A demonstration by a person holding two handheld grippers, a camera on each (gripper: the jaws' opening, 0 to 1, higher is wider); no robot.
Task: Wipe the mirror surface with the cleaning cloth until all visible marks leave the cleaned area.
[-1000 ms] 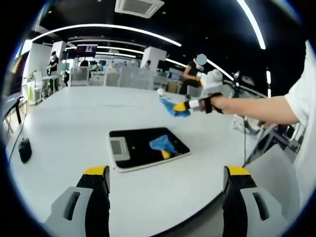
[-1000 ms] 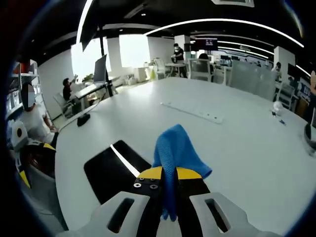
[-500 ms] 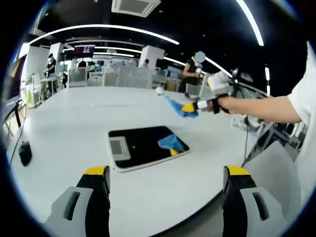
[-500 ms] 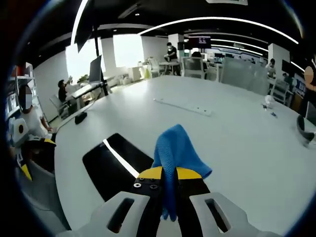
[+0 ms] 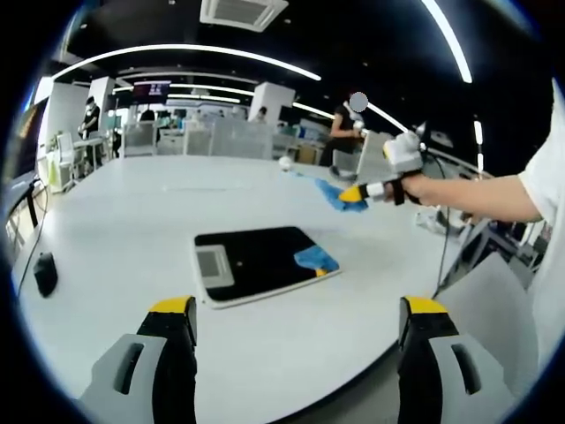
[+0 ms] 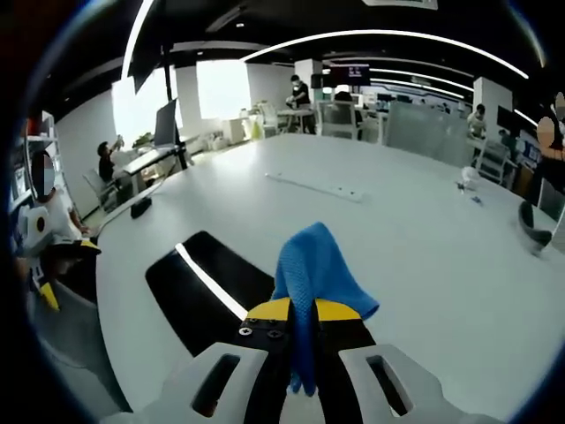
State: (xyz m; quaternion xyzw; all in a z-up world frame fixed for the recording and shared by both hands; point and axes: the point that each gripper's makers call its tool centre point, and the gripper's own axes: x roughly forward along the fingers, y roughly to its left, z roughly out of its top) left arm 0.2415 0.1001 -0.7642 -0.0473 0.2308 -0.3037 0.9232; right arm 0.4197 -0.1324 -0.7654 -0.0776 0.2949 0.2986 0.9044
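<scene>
In the left gripper view, the left gripper [image 5: 296, 340] hangs over the white counter [image 5: 115, 230] with its 2 fingers [image 5: 172, 353] spread wide and nothing between them. Ahead of them the dark mirror [image 5: 256, 263] lies flat, reflecting a blue patch at its right corner. Further right, the right gripper [image 5: 353, 193], carried above the counter, pinches the blue cleaning cloth [image 5: 334, 192]. In the right gripper view, its fingers [image 6: 269, 311] press together on the cloth, mirror to their left.
</scene>
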